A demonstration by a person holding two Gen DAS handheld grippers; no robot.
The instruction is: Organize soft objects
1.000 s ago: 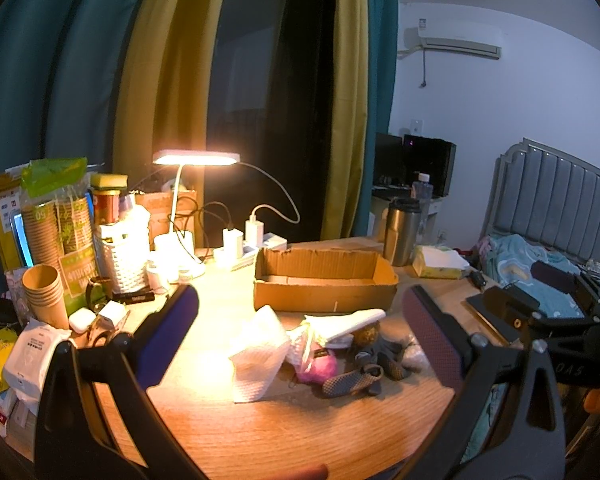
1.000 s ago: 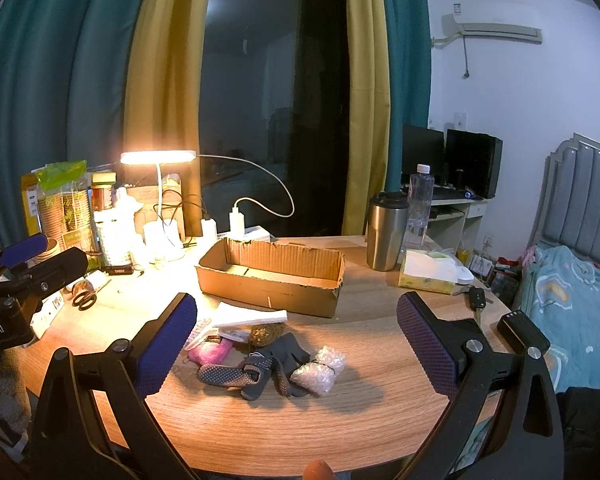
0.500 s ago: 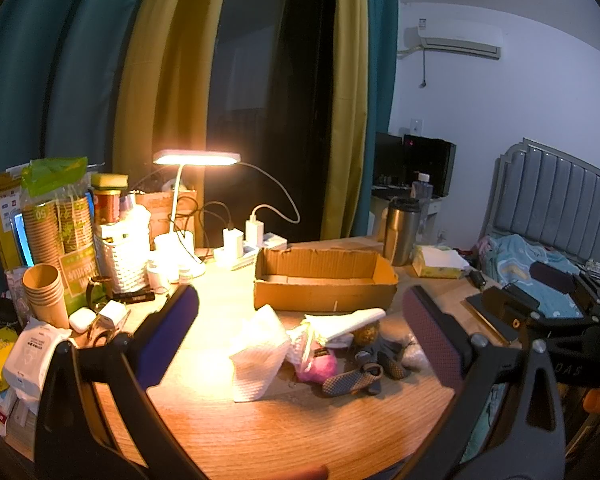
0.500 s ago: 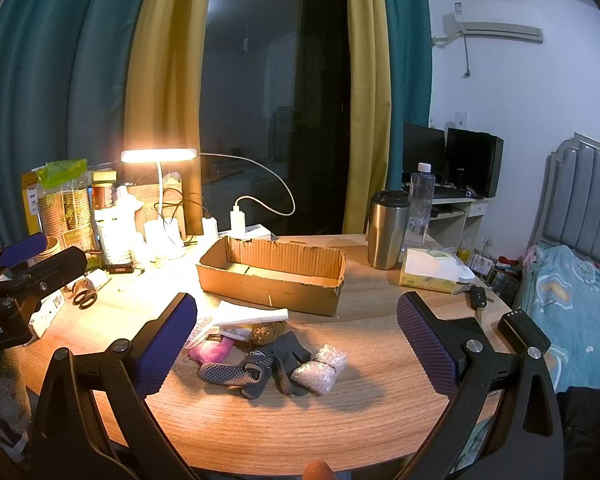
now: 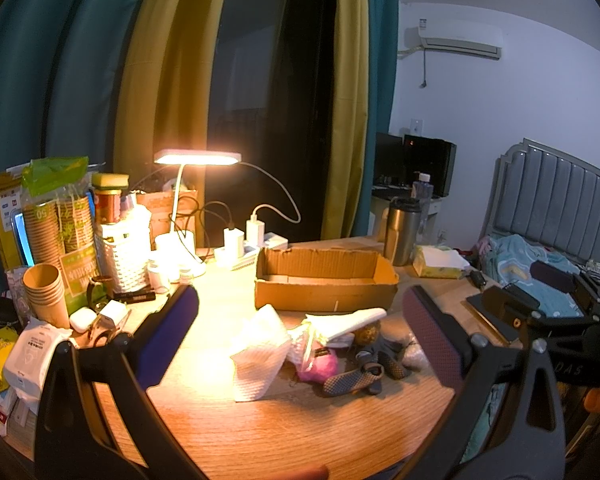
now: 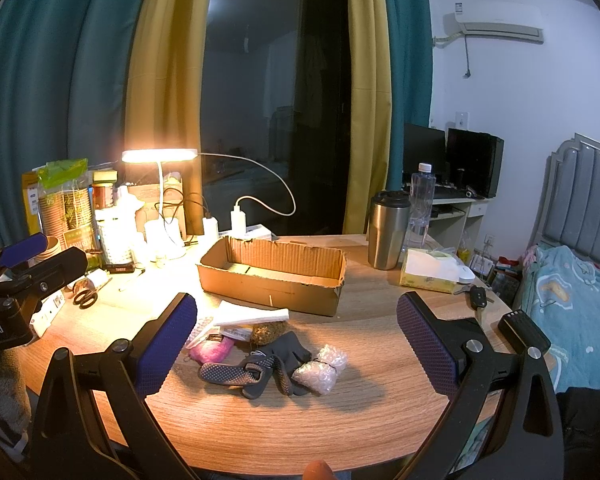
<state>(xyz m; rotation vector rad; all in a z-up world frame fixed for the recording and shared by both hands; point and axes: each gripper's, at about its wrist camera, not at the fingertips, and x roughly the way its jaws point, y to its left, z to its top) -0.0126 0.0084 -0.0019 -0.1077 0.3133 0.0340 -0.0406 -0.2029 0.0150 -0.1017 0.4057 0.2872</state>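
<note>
Across the frame's lower half, a round wooden desk [image 6: 340,412] is lit by a lamp [image 6: 160,156] at centre left; a bed [image 6: 572,312] is seen at right. Both the left gripper [image 5: 300,336] and right gripper [image 6: 296,340] are held wide open, empty.

a lit desk lamp [image 6: 159,155] glows at the back left of the round wooden table [image 6: 364,408], near stacked paper cups [image 5: 46,294]. a steel tumbler [image 6: 388,230] stands just beside a tissue box [image 6: 430,272]
</note>
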